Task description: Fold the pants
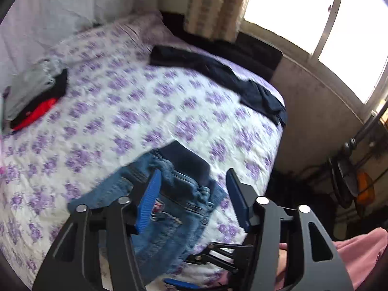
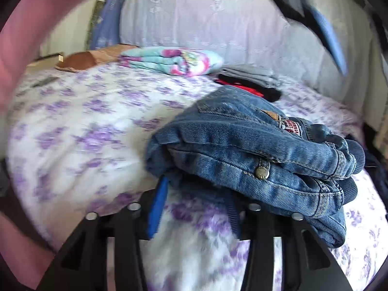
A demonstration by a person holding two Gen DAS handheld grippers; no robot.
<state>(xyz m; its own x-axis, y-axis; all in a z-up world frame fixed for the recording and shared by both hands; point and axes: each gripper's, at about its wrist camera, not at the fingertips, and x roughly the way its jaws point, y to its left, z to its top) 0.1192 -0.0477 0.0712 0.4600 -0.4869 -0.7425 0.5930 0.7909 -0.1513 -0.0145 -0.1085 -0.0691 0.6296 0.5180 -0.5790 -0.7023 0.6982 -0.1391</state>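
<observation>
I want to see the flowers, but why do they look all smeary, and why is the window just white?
Left wrist view: the window is blown out by daylight, and the bedspread flowers are motion-blurred. Right wrist view: the bedspread is smeared too, while the jeans look sharper; both views bend at the edges from the fisheye.

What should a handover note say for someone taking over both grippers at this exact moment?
Left gripper: jaws open, holding nothing, above the folded jeans.
Right gripper: jaws open at the bundle's near edge, gripping nothing that I can see.
The jeans lie in a compact folded bundle on the floral bedspread.
A stack of folded clothes sits further up the bed.
Dark pants lie unfolded along the bed's window-side edge.
Left: probably stack the jeans, then fold the dark pants.
</observation>
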